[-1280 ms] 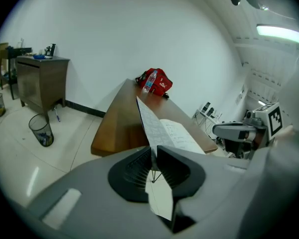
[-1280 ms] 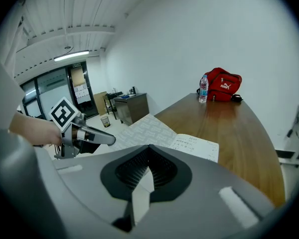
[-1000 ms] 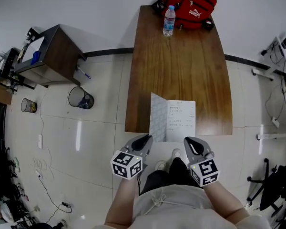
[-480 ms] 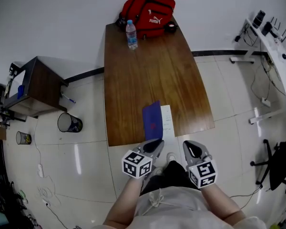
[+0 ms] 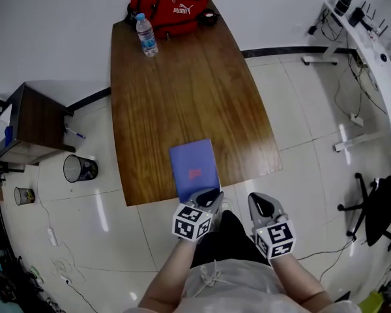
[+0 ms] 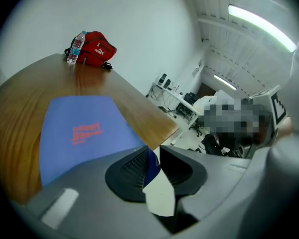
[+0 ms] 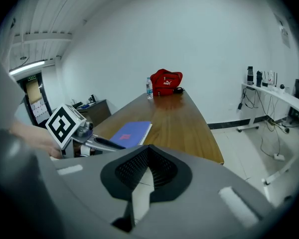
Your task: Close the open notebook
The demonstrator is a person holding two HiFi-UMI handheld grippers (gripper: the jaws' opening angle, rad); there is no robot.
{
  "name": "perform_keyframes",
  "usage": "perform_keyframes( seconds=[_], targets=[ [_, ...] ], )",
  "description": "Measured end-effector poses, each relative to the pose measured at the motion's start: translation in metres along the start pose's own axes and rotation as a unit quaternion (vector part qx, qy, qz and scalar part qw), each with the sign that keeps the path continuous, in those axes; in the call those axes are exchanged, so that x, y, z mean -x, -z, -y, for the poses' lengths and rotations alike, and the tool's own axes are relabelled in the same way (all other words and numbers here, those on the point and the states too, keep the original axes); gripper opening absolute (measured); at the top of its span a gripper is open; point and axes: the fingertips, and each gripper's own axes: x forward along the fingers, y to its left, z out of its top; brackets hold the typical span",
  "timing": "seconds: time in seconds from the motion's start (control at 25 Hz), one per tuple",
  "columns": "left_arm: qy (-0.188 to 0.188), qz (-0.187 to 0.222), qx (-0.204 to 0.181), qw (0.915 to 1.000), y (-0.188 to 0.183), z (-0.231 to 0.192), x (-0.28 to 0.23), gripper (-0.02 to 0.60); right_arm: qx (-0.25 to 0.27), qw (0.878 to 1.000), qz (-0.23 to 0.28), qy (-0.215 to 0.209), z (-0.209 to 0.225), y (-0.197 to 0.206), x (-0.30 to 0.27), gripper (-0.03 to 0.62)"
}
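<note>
On table [image 5: 182, 77], left gripper [image 5: 209, 197] pinches notebook [image 5: 193, 168] (closed).

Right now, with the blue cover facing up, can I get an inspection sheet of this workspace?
Surface: wooden table, tiled floor around it.
Job's things: notebook closed, at the table's near edge.
Clutter: water bottle and red bag at the far end.
Grippers: left gripper pinches the notebook's near corner between its fingers; right gripper shut, empty, off the table.
Cables: loose cables on the floor, right.
Surroundings: side table, wastebasket, white desk.
</note>
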Motion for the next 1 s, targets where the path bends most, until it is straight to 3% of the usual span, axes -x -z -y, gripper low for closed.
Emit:
perform_keyframes(
  seconds=[0.16,0.28,0.44,0.56,0.68,0.76,0.88,1.0],
  targets=[
    [-0.017,-0.013,-0.001,0.9998,0.01,-0.006,-0.012,0.098,-0.006,1.0,-0.004,-0.002,0.008,0.005,-0.008,0.008],
    [-0.012,-0.006,0.001,0.9999,0.005,-0.002,-0.01,0.149,-0.005,1.0,0.003,-0.004,0.007,0.001,-0.006,0.007],
    [-0.033,0.054,-0.08,0.9948,-0.042,0.011,0.03,0.146,0.011,1.0,0.025,-0.003,-0.001,-0.019,0.003,0.008],
    [-0.039,0.107,-0.135,0.9843,-0.078,0.022,0.079,0.138,0.026,0.998,0.054,0.0,-0.015,-0.041,0.012,0.008],
    [-0.049,0.155,-0.156,0.9744,-0.099,0.03,0.134,0.091,0.039,0.996,0.083,0.003,-0.037,-0.059,0.026,0.008],
    [-0.073,0.207,-0.149,0.9642,-0.113,0.032,0.178,0.006,0.049,0.994,0.099,0.002,-0.053,-0.07,0.038,0.008],
    [-0.111,0.294,-0.112,0.9427,-0.125,0.028,0.239,0.008,0.064,0.991,0.12,0.005,-0.072,-0.084,0.055,0.008],
    [-0.131,0.323,-0.112,0.9308,-0.116,0.027,0.273,0.006,0.069,0.988,0.134,0.014,-0.084,-0.091,0.069,0.008]
  ],
)
